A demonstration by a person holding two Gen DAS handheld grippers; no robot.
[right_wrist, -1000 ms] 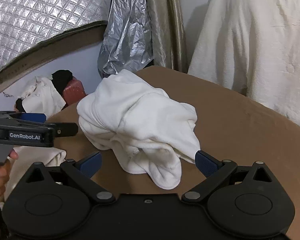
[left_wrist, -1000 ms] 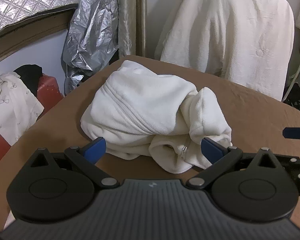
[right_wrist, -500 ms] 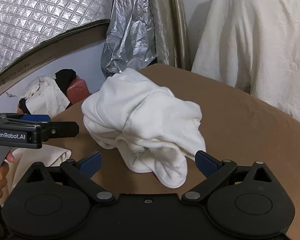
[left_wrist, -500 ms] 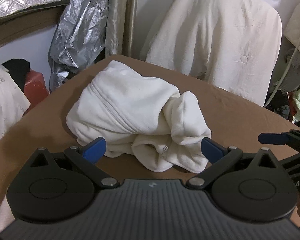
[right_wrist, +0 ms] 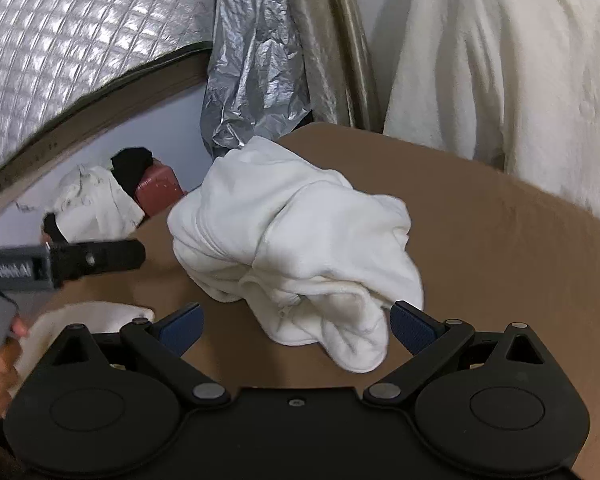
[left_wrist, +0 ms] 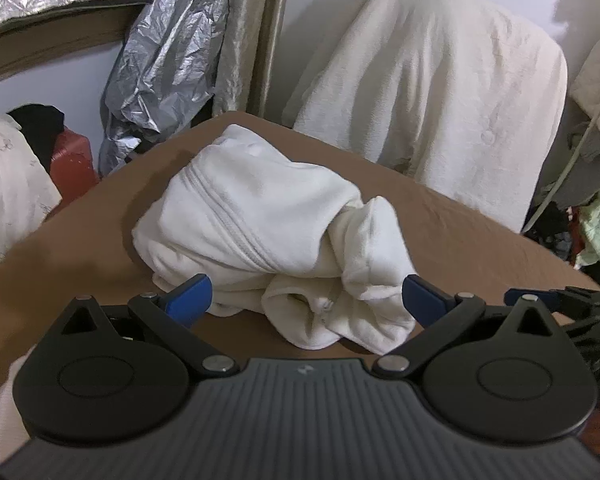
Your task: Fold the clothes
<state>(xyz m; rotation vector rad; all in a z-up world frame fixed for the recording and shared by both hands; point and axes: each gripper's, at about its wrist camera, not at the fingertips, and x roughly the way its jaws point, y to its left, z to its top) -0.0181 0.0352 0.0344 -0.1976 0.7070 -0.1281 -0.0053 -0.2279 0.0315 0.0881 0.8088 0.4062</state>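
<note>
A crumpled white fleece garment with a zipper (left_wrist: 268, 224) (right_wrist: 292, 240) lies bunched on the brown table (left_wrist: 460, 236) (right_wrist: 500, 248). My left gripper (left_wrist: 306, 298) stands open just in front of the heap, its blue fingertips (left_wrist: 190, 294) on either side of the near folds, holding nothing. My right gripper (right_wrist: 296, 322) is open too, with the garment's hanging end lying between its blue fingertips (right_wrist: 414, 326). The left gripper's body (right_wrist: 60, 264) shows at the left of the right wrist view, and the right gripper's tip (left_wrist: 540, 300) shows at the right of the left wrist view.
A cream robe (left_wrist: 440, 88) drapes over a chair behind the table. Silver foil sheeting (left_wrist: 160, 68) and a curtain hang at the back. A red case with white and black clothes (right_wrist: 156, 188) stands left. Another white cloth (right_wrist: 80, 320) lies at the table's near left.
Both grippers have moved closer to the garment, which now looms larger. The left view has swung left, bringing the right gripper's tip further in. Both stay open.
</note>
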